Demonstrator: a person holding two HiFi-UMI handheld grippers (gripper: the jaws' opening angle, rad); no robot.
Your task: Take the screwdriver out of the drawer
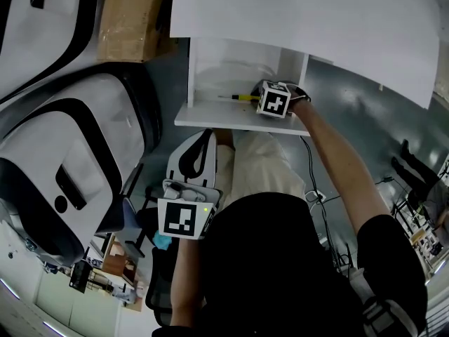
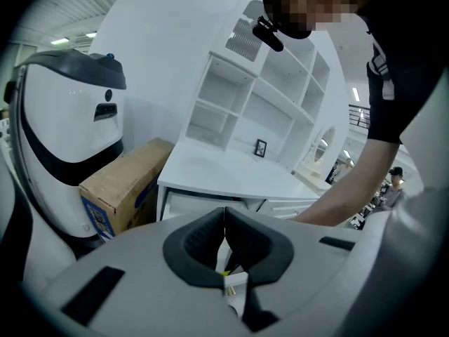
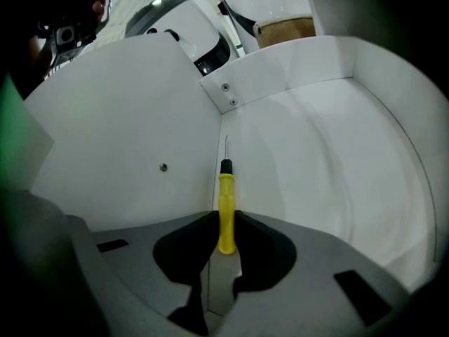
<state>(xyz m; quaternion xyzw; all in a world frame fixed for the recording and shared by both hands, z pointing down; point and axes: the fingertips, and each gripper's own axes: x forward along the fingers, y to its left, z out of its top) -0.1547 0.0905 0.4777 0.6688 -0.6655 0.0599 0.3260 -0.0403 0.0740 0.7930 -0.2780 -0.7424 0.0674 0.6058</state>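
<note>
the right hand-held gripper (image 3: 224,220) was clenched on the yellow handle of the screwdriver (image 3: 226,188), which lay on the floor of the drawer (image 3: 316,160), long axis straight ahead of the jaws, tip toward the back corner; a side wall (image 3: 140,153) stood just beside it, so the free way out looked upward; the left hand-held gripper (image 2: 224,223), clenched empty, hung well apart

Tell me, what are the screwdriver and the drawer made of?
The screwdriver has a smooth yellow handle, probably plastic, with a black collar. Its thin pale shaft looks like metal. The drawer is flat matte white panels joined by screws, likely painted or laminated board.
</note>
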